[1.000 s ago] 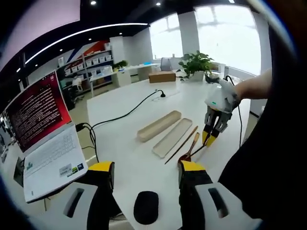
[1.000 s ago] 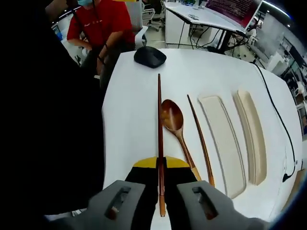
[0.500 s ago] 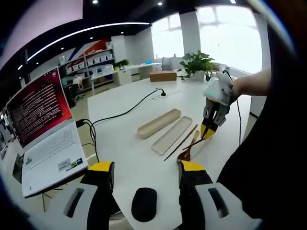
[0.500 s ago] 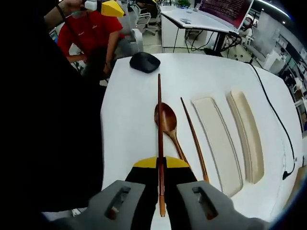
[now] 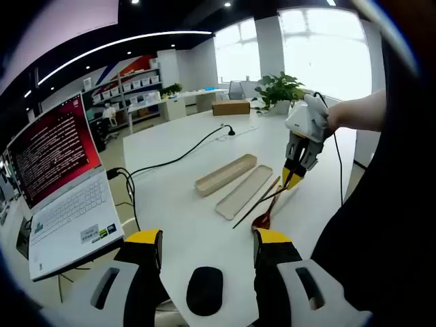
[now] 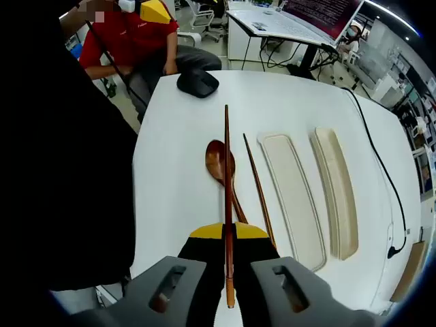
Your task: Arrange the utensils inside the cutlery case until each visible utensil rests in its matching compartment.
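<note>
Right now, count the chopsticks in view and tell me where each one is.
2. One dark wooden chopstick is clamped in the right gripper, lifted over the white table. The other chopstick lies on the table between the brown wooden spoon and the beige case lid. None seems hidden.

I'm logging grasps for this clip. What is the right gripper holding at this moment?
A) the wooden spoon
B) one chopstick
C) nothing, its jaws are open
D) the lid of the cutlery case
B: in the right gripper view the right gripper is shut on one chopstick, which runs forward from between its jaws, while the wooden spoon and the second chopstick lie on the table.
</note>
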A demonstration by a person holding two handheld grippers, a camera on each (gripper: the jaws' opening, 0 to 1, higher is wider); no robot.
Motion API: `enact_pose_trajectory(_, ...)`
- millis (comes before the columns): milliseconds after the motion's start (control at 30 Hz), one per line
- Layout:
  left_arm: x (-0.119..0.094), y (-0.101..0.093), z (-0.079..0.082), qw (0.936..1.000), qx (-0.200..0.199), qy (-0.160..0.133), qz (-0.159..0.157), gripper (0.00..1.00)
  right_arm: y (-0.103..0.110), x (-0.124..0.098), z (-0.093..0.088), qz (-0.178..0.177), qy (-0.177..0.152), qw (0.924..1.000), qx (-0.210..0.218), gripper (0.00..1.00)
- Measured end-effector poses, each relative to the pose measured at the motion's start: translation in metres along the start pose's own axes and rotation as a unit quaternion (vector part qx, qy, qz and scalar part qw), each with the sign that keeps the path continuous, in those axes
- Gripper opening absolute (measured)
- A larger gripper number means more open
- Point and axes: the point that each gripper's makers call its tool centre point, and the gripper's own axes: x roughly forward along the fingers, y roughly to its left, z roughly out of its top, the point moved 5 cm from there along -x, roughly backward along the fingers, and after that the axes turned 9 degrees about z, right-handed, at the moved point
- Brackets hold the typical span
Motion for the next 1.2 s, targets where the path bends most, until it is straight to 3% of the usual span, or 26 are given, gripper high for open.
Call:
enact_pose_trajectory(200, 0.002, 0.001, 0.004, 1.0, 0.004, -0.006, 0.001, 0.55, -0.008, -0.003, -0.001, -0.011, 0.021, 0.9995, -0.021, 0.0)
enact_pose_trajectory(567, 0.001, 0.002, -0.001, 1.0, -0.002, -0.003, 0.005, 0.55, -0.022, -0.01, -0.004, -0.024, 0.032, 0.9986, -0.034, 0.0)
enact_pose_trajectory(1000, 0.001, 0.02, -0.006, 0.9998, 0.003, -0.009, 0.016, 0.56, -0.04, -0.021, 0.0, -0.054, 0.041, 0.9966, -0.048, 0.0)
enact_pose_trajectory(1200, 0.001, 0.016, -0.004, 0.9998, -0.011, -0.016, 0.005, 0.56, -0.044, -0.024, 0.0, -0.059, 0.045, 0.9957, -0.055, 0.0)
